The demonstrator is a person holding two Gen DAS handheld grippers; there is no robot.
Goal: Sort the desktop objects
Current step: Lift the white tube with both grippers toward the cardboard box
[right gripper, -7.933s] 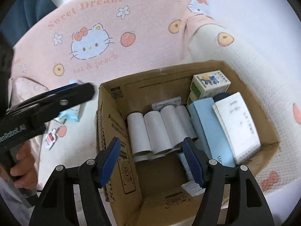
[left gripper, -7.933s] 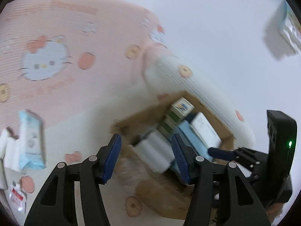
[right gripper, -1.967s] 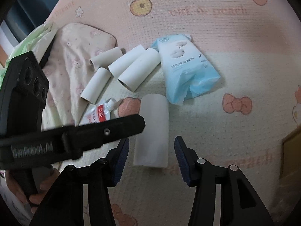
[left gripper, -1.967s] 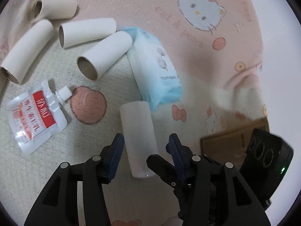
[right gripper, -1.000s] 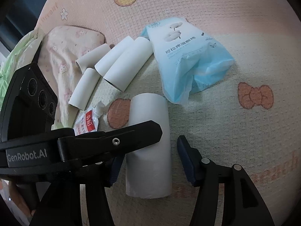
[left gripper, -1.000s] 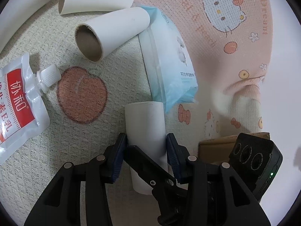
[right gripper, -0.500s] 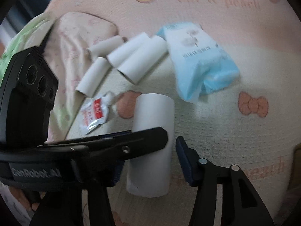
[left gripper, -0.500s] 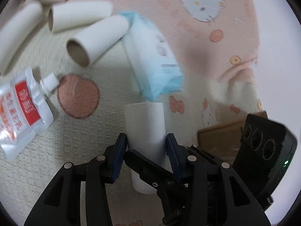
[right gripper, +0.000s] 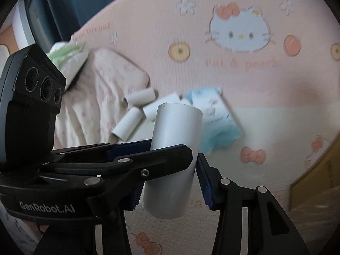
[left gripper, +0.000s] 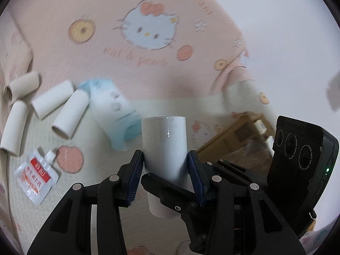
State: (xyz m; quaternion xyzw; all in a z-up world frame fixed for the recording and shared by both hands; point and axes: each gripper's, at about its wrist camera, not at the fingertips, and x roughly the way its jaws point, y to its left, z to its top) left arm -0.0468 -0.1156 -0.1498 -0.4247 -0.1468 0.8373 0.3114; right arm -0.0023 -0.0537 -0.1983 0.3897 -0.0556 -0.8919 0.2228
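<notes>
Held paper tube point(left gripper: 163, 136) clamped in left gripper point(left gripper: 165, 157), right gripper point(right gripper: 170, 180) jaws closing round it too. Probably needed even squeeze, tube kept upright until above cardboard box point(left gripper: 231, 136).

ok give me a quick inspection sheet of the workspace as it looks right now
surface: pink and cream cartoon-print blanket.
job's things: white roll lifted off the blanket; four cardboard tubes lying together at left; cardboard box at right.
clutter: blue wipes pack; red and white spout pouch; floral cushion.
grippers: left gripper shut on the roll; right gripper closing, roll between its pads.
cables: nothing seen.
surroundings: dark blue curtain; white wall.
</notes>
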